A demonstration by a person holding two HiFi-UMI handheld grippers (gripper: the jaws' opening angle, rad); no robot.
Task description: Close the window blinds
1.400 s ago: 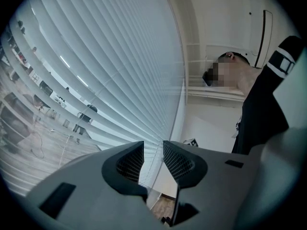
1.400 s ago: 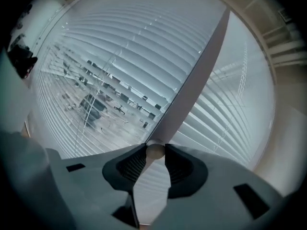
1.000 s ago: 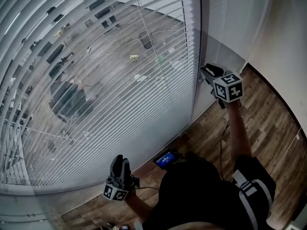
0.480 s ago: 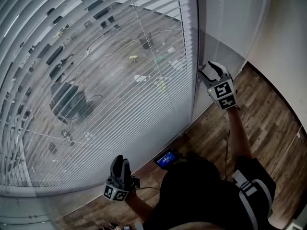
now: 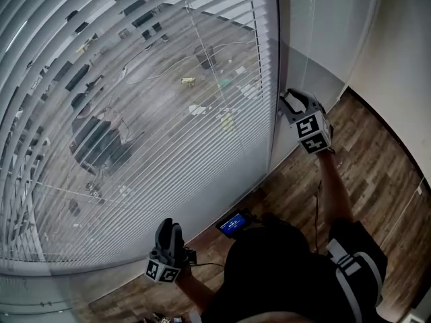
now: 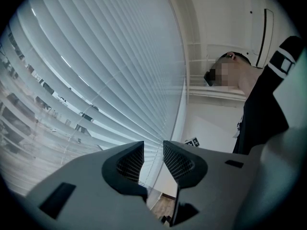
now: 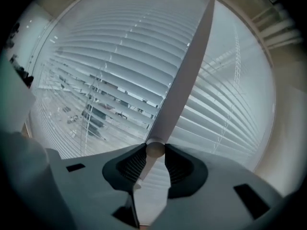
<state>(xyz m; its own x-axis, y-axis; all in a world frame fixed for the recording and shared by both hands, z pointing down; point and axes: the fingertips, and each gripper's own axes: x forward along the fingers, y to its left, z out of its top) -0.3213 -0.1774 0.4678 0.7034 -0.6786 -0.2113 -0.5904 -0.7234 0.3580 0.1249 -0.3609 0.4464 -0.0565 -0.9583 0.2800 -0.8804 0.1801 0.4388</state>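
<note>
Right gripper [image 7: 154,152], jaws just closed further, grips tilt wand [image 7: 184,75] beside blinds [image 5: 135,113]; left gripper [image 6: 153,155] gapes empty.

A small blue-lit screen [image 5: 233,223] sits on the wood-plank floor [image 5: 377,173].

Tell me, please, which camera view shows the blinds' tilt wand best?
The right gripper view: the tilt wand runs down mid-frame to its rounded end, where the jaws of the right gripper have just closed on it. The head view shows that gripper by the window frame, the wand indistinct. The left gripper view misses it.
</note>
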